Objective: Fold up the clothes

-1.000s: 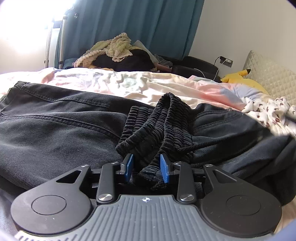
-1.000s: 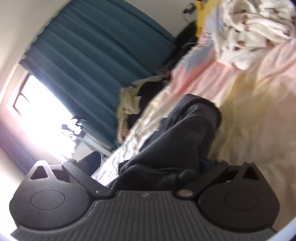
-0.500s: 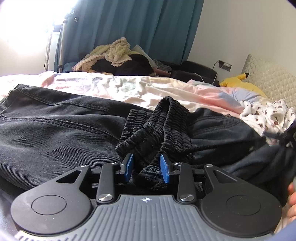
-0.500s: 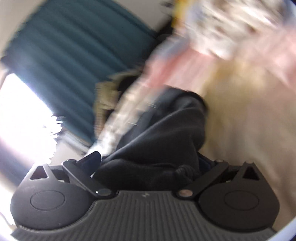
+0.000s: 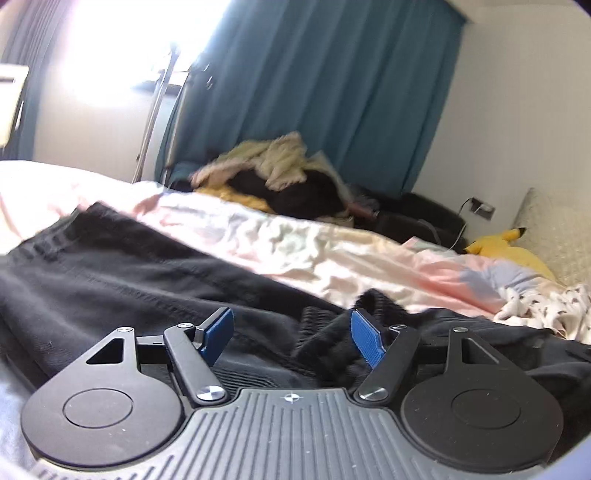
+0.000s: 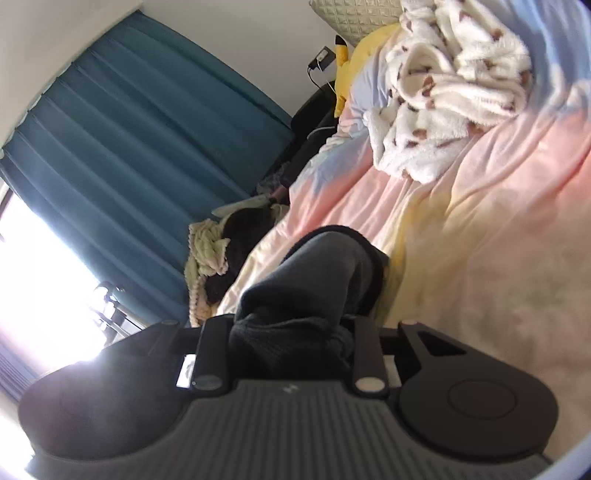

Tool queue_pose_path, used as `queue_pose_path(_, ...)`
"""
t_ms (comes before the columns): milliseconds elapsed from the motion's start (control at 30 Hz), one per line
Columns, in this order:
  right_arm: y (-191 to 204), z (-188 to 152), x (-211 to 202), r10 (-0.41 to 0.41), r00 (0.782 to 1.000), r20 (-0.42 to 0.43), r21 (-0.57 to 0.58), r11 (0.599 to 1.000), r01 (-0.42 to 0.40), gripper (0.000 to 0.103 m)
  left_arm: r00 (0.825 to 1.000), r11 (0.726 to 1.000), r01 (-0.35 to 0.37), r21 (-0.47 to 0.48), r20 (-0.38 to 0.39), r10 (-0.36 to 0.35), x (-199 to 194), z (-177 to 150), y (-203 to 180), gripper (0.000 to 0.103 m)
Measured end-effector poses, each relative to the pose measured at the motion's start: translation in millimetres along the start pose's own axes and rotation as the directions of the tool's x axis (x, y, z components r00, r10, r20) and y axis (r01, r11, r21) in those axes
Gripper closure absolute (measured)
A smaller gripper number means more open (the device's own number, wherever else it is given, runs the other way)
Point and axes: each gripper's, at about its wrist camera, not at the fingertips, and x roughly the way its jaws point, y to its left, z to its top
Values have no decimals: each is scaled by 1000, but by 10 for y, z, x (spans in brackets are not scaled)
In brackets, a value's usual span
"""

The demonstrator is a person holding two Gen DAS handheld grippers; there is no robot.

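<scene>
We have the black denim trousers (image 5: 122,280) spread over the pastel bedsheet (image 5: 295,251), their elastic waistband (image 5: 332,343) bunched at the near edge. Our left gripper (image 5: 291,334) has just been opening and now stands wide, pads clear of that waistband. Our right gripper (image 6: 286,332) has just been closing and pinches a fold of the dark cloth, presumably to carry it over for the next fold.

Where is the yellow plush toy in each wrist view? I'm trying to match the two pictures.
Left wrist view: the yellow plush toy lies at the far right, at the head of the bed, beside the quilted pillow.
Right wrist view: it is near the top, right of centre, just under that pillow.
Shared landmark: the teal curtain.
</scene>
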Motion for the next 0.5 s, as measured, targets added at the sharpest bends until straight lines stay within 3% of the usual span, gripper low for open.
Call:
queue_pose_path(167, 47, 223, -344, 35, 998, 48, -60, 998, -32, 74, 995, 992, 48, 113, -91, -38, 141, -98, -227, 29)
queue_pose_path(333, 103, 410, -806, 49, 985, 166, -134, 991, -26, 74, 959, 958, 168, 232, -265, -104, 199, -424, -647, 29)
queue_pose_path(400, 145, 414, -1000, 52, 975, 215, -187, 982, -12, 74, 951, 948, 197, 250, -284, -123, 147, -564, -768, 29)
queue_pose_path(500, 201, 429, -1112, 35, 973, 229, -252, 967, 24, 74, 964, 953, 161, 255, -249, -96, 97, -592, -776, 28)
